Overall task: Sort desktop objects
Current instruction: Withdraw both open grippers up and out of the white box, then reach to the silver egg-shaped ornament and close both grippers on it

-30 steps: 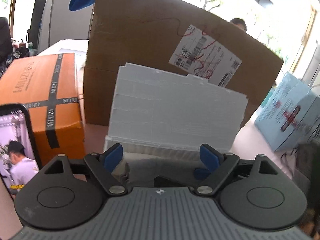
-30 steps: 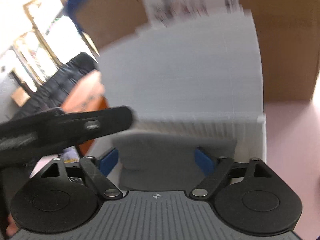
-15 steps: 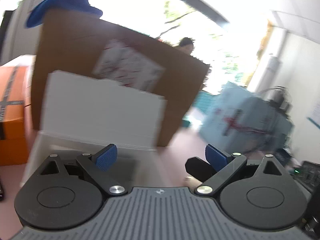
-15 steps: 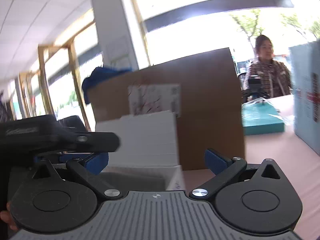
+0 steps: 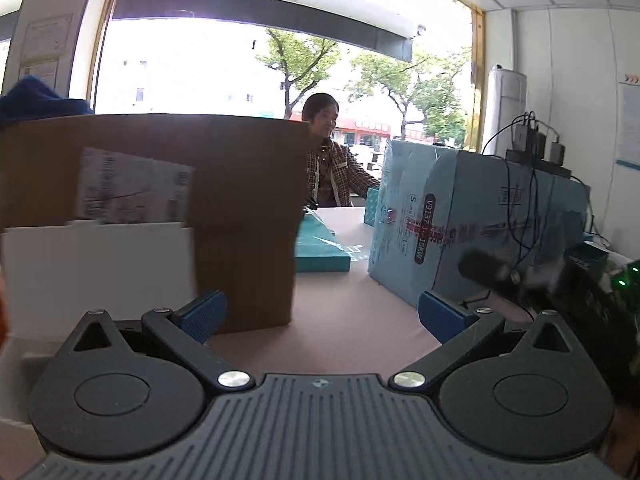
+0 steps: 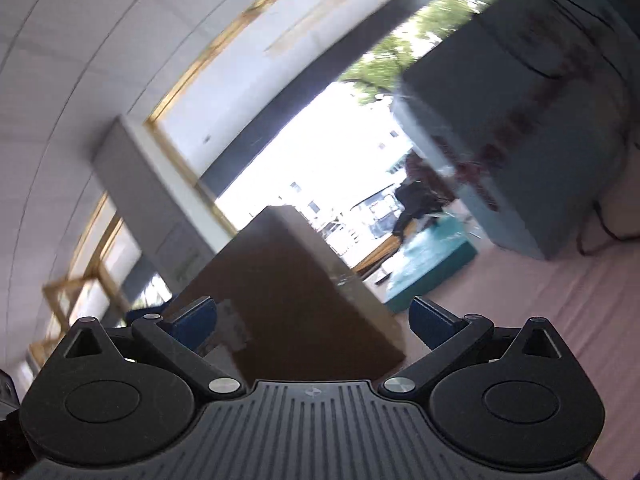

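Your left claw (image 5: 320,316) sits level above the pink worktop (image 5: 352,320), its blue pads spread wide with nothing between them. At the far left of its view, a white corrugated tray (image 5: 96,276) stands low in the frame, its tall back panel leaning against a brown cardboard box (image 5: 240,208) that bears a blurred shipping label (image 5: 132,186). A blue cloth (image 5: 36,98) lies on the box's top at upper left. Right of centre, a flat teal box (image 5: 320,248) lies on the worktop, and beyond it a person (image 5: 332,160) sits at the far side. Further right stands a large pale-blue carton (image 5: 480,220) with red tape crossing it, and a dark rounded object (image 5: 484,270) just in front of it is too blurred to name. Cables and dark devices crowd the right edge.

Your right claw (image 6: 312,320) is also spread wide and empty, but its view is tilted steeply and smeared by motion. It shows mostly ceiling and window frame at left, which the left view barely shows. The cardboard box (image 6: 288,300), teal box (image 6: 432,260) and carton (image 6: 520,140) appear there only as slanted blurs, and the white tray cannot be made out.
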`<control>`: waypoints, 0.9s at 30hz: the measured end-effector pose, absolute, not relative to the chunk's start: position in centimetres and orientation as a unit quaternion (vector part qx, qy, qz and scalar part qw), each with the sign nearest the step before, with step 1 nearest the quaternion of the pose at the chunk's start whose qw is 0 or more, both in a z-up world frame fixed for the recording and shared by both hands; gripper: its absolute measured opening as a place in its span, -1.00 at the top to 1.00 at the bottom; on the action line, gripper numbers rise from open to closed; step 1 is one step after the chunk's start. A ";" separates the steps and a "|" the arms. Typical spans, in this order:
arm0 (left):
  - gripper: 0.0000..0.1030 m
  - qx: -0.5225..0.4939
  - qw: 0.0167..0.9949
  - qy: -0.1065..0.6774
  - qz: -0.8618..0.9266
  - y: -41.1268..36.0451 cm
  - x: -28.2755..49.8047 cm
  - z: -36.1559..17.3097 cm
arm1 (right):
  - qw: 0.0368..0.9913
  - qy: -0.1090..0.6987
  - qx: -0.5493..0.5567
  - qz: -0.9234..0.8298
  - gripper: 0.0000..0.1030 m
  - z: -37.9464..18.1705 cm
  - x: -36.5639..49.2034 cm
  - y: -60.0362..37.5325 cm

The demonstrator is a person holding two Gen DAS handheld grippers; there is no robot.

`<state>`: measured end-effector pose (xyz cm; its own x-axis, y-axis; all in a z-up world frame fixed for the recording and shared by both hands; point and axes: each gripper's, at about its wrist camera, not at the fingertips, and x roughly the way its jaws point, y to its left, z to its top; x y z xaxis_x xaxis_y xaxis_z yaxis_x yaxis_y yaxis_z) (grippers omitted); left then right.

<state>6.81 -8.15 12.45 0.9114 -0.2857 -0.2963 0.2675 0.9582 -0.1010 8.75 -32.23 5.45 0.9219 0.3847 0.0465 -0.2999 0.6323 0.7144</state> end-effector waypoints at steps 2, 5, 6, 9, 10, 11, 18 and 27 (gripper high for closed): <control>-1.00 -0.025 0.977 0.162 -0.133 -10.9 9.3 12.2 | 0.891 0.088 0.407 0.180 -1.00 4.9 9.7 -34.2; -1.00 -0.024 0.973 0.205 -0.101 -13.3 13.2 11.2 | 0.875 0.134 0.435 0.166 -1.00 4.4 10.7 -37.0; -1.00 -0.031 0.970 0.222 -0.095 -13.7 14.3 10.6 | 0.874 0.137 0.437 0.165 -1.00 4.5 10.5 -37.8; -1.00 -0.053 0.956 0.265 -0.117 -13.7 16.3 8.1 | 0.899 0.129 0.391 0.148 -1.00 5.5 9.7 -38.9; -1.00 -0.045 0.951 0.279 -0.122 -13.8 16.8 7.4 | 0.910 0.128 0.368 0.139 -1.00 5.8 9.5 -39.0; -1.00 -0.035 0.951 0.284 -0.120 -13.7 17.0 6.9 | 0.921 0.129 0.344 0.130 -1.00 6.0 9.5 -38.9; -1.00 -0.029 0.934 0.334 -0.121 -12.7 18.4 4.0 | 0.960 0.168 0.156 0.159 -0.88 5.1 10.1 -34.6; -0.94 -0.085 0.905 0.400 -0.119 -10.8 20.6 1.5 | 0.955 0.208 0.054 0.204 -0.87 3.4 10.4 -30.8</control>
